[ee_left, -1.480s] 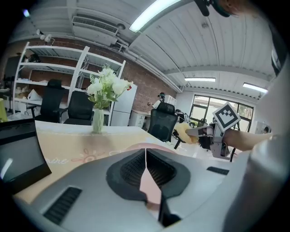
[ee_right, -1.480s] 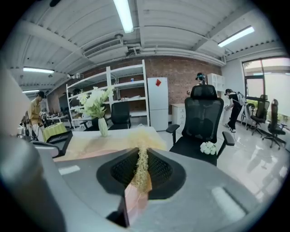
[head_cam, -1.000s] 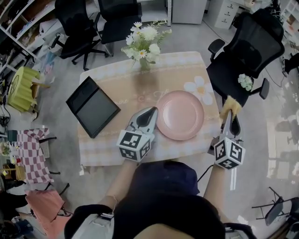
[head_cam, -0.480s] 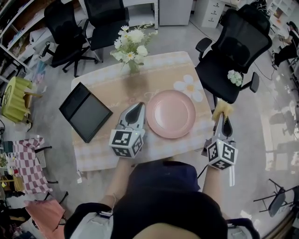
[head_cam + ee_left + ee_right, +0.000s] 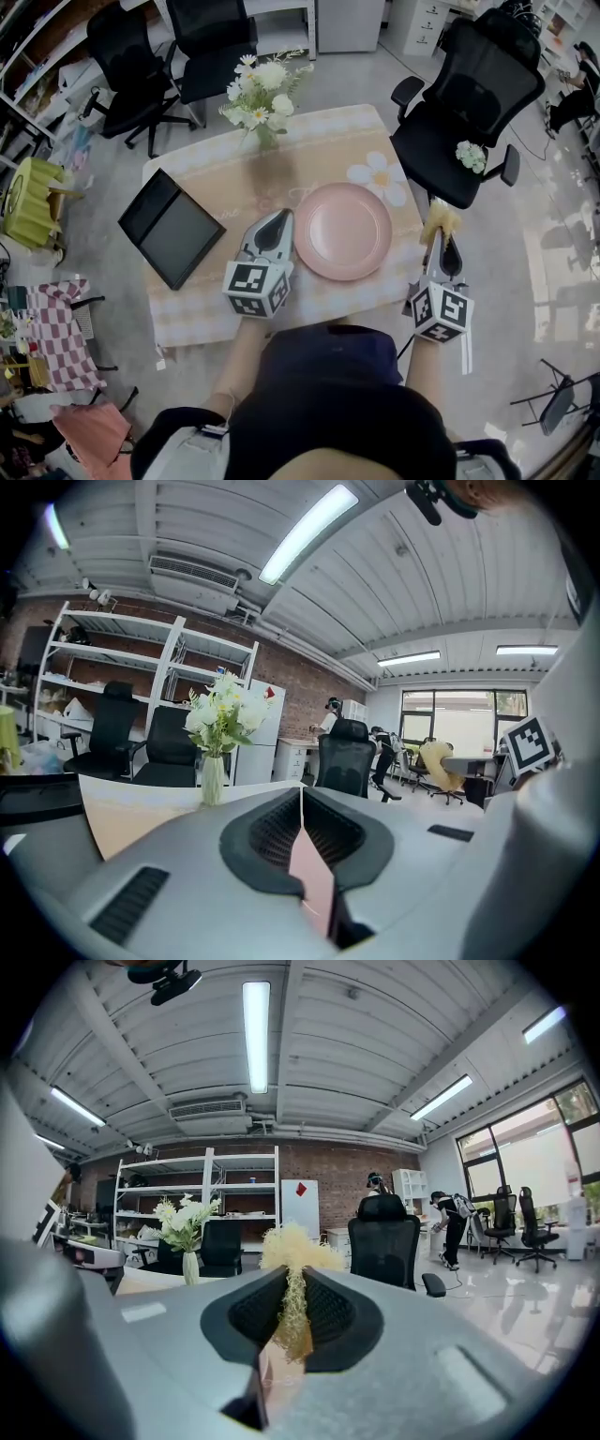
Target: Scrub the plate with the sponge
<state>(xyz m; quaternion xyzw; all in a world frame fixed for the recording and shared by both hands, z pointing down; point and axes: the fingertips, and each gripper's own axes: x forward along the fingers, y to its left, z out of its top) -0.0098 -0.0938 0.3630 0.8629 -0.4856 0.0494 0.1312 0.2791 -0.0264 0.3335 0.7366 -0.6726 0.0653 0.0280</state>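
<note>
I judge the scrub not yet begun; this is the approach stage, with no contact between tool and dish. The table (image 5: 314, 150) is square and carries a soft peach cloth with a checked border and a printed daisy. A black mesh office chair (image 5: 483, 80) stands just off its far right corner. A flat black tablet (image 5: 171, 227) lies on the left part of the cloth. The plate (image 5: 342, 230) sits right of centre on the cloth. It is round, pink, smooth and shallow, with a matte finish, and it looks rigid and liable to slide on fabric. A slim vase of white flowers (image 5: 258, 94) stands at the far edge. The left gripper (image 5: 280, 216) rests just beside the plate's left rim, its ribbed black pads clenched together on nothing. The right gripper (image 5: 442, 236) hangs off the table's right edge, well apart from the plate, clamped on the sponge (image 5: 441, 217). The sponge is a small, pale yellow, fibrous tuft that is loose, frizzy and compressible, and it protrudes beyond the jaw tips. The next move calls for carrying the sponge left over the plate, lowering it to the face, and steadying the rim with the left tool.
</note>
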